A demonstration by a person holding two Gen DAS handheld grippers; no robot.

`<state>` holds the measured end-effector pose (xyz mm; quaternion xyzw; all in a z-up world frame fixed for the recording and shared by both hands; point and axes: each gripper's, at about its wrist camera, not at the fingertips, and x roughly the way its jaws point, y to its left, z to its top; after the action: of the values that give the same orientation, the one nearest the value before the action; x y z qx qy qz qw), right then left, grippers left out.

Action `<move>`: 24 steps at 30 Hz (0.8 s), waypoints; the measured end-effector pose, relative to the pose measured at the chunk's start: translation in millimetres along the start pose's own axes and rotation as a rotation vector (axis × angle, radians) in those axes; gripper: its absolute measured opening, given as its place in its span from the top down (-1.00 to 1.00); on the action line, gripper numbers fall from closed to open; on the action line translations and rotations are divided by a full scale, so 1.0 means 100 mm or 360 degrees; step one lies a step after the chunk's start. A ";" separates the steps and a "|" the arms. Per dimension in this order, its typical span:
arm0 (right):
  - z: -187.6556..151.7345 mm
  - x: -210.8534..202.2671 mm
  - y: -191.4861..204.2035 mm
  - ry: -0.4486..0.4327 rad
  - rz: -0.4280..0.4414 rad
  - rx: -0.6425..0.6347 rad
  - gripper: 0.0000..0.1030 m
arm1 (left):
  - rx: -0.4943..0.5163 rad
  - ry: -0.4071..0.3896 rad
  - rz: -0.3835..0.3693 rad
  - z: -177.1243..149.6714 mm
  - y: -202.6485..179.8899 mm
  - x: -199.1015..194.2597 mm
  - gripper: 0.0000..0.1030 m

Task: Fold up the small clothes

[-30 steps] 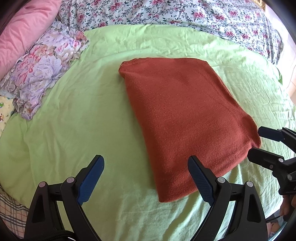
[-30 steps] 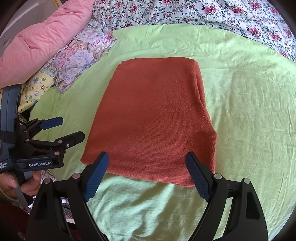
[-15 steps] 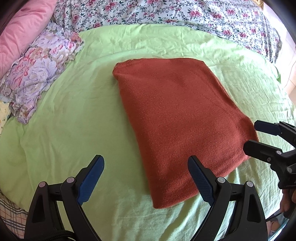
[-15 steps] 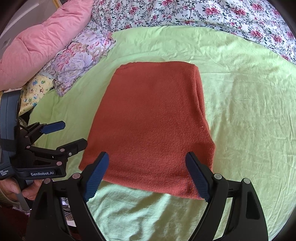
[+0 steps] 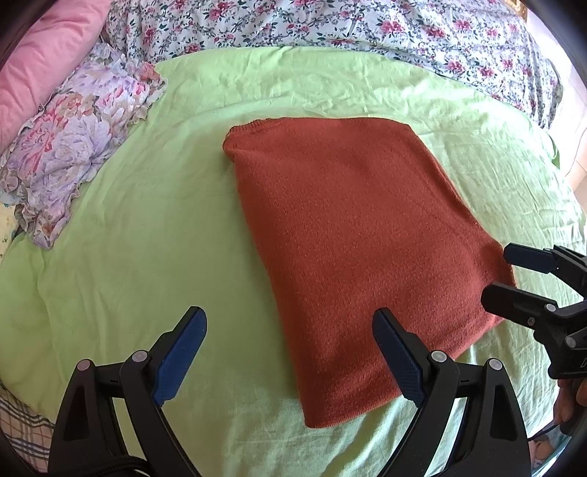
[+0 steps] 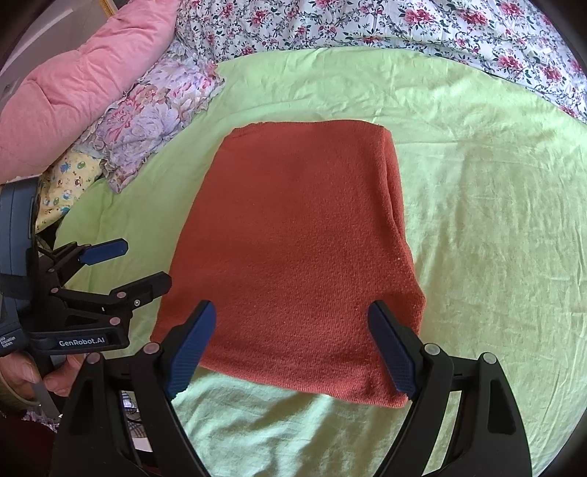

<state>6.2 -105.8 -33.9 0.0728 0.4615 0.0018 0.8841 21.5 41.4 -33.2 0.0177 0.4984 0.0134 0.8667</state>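
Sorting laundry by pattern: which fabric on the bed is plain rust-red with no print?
The folded sweater lying flat on the green sheet; the pillow and bedspread are floral.

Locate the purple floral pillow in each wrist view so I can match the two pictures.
Left wrist view: the purple pillow lies at the left edge, well left of the red garment on the green sheet.
Right wrist view: the pillow sits upper left, above and left of the garment, beside the pink quilt.
Shared landmark: the garment's far left corner, nearest the pillow in both views.
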 end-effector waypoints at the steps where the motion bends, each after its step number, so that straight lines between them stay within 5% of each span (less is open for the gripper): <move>1: 0.00 0.00 0.00 -0.0001 0.0001 0.0000 -0.65 | -0.0001 -0.0002 -0.0001 0.01 0.00 0.00 -0.79; 24: 0.14 0.04 -0.02 -0.0009 0.0012 -0.0017 -0.65 | -0.0019 0.0001 -0.0020 0.09 -0.01 0.05 -0.79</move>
<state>19.5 -109.3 -29.5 0.0698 0.4587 0.0073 0.8858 31.3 40.1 -33.2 0.0094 0.4987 0.0111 0.8666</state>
